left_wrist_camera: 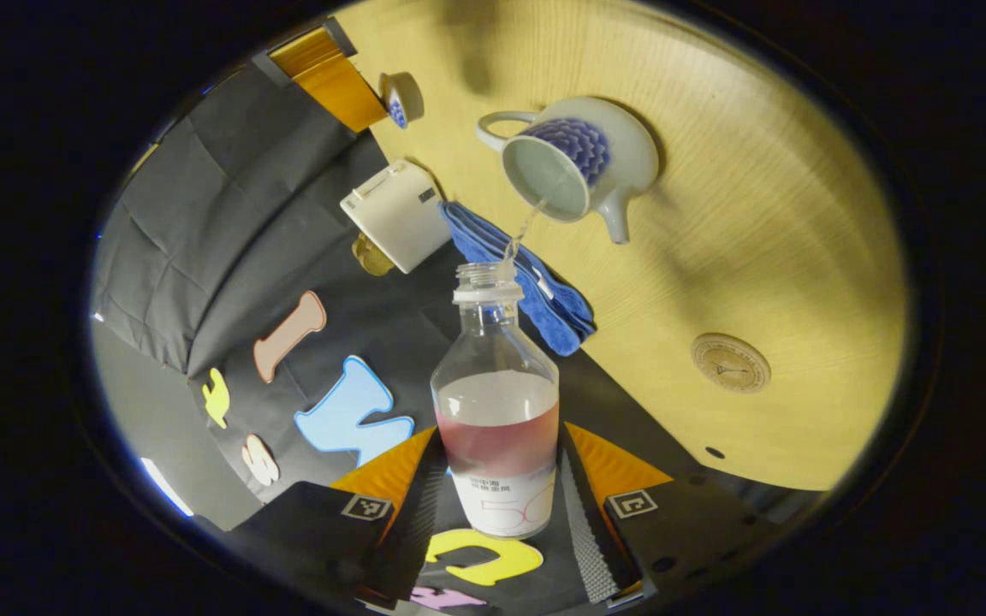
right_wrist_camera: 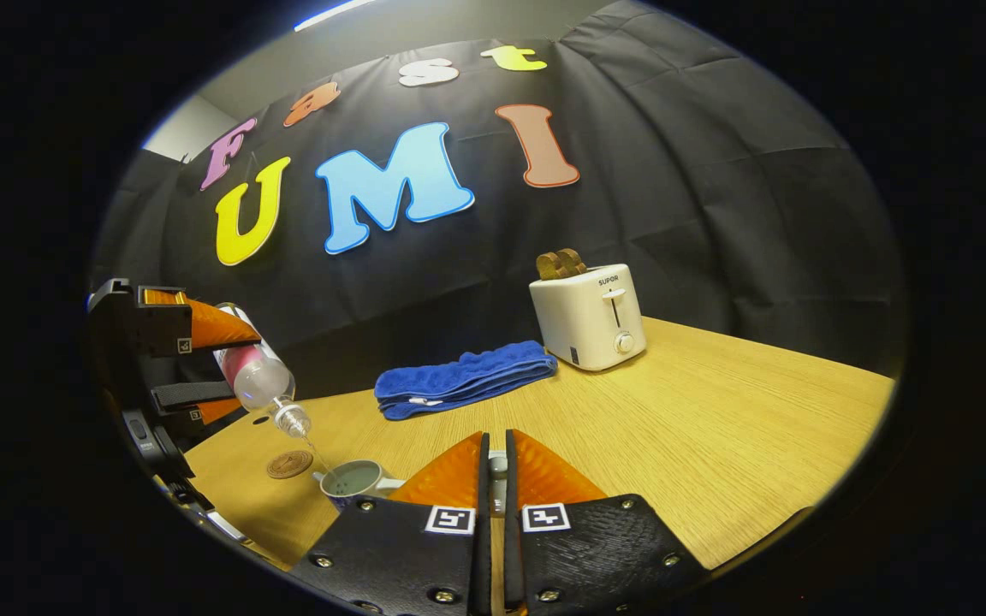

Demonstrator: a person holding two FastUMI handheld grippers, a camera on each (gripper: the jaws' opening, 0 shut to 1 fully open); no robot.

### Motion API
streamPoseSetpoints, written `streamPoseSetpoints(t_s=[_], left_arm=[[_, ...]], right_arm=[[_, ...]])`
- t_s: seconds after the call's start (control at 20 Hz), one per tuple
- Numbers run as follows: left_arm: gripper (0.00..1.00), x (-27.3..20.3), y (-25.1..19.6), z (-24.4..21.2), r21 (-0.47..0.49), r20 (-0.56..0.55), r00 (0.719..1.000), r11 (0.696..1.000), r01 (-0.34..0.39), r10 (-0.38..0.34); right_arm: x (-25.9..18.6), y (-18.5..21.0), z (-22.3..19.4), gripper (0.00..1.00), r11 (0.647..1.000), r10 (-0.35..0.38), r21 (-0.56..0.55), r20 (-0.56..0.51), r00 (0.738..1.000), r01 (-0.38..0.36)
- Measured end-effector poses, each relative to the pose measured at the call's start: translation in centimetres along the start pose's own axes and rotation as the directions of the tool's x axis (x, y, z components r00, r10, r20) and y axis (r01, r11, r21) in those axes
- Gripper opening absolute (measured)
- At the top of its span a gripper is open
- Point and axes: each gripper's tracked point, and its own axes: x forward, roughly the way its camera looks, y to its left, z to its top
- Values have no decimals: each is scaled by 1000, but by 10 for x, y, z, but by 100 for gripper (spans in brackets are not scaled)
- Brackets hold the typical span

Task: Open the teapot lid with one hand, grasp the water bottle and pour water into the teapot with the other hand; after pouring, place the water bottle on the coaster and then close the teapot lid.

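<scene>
Left gripper view: left gripper (left_wrist_camera: 501, 513) clamps the water bottle (left_wrist_camera: 497, 402), tilted, pouring into the open teapot (left_wrist_camera: 579, 162); towel (left_wrist_camera: 514, 265) and toaster (left_wrist_camera: 394, 214) crowd near, coaster (left_wrist_camera: 730, 363) in open table (left_wrist_camera: 801, 214). Right gripper view: right gripper (right_wrist_camera: 495, 466) nearly closed, perhaps pinching the lid (right_wrist_camera: 498, 463).

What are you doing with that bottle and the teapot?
The left hand-held gripper is shut on the water bottle, tipped so a thin stream of water runs into the open teapot on the wooden table. The right hand-held gripper is closed on what looks like the lid, kept off the pot. The round coaster waits nearby for the bottle.
</scene>
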Motion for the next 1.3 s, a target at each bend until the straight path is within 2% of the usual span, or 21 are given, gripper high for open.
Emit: streamPoseSetpoints(t_s=[0.4,0.7,0.85,1.0,1.15,1.3], left_arm=[[82,5,5,0,65,-3,1000,998,-11,11],[82,5,6,3,33,7,1000,999,-21,21],[82,10,-5,4,-65,18,1000,998,-9,10],[82,11,-20,5,-241,39,999,971,13,-4],[82,8,-25,11,-368,57,998,930,9,13],[82,7,-35,17,-532,72,997,847,29,12]], right_arm=[[0,1,0,6,1000,10,12,-2,1000,-10],[0,-1,-1,6,1000,9,14,-5,1000,-9],[0,-4,-3,6,1000,3,17,-8,1000,-3],[1,-3,-5,6,1000,0,11,-17,1000,0],[3,-4,-8,6,1000,-4,2,-26,1000,4],[2,-5,-6,6,1000,-14,-2,-20,1000,14]])
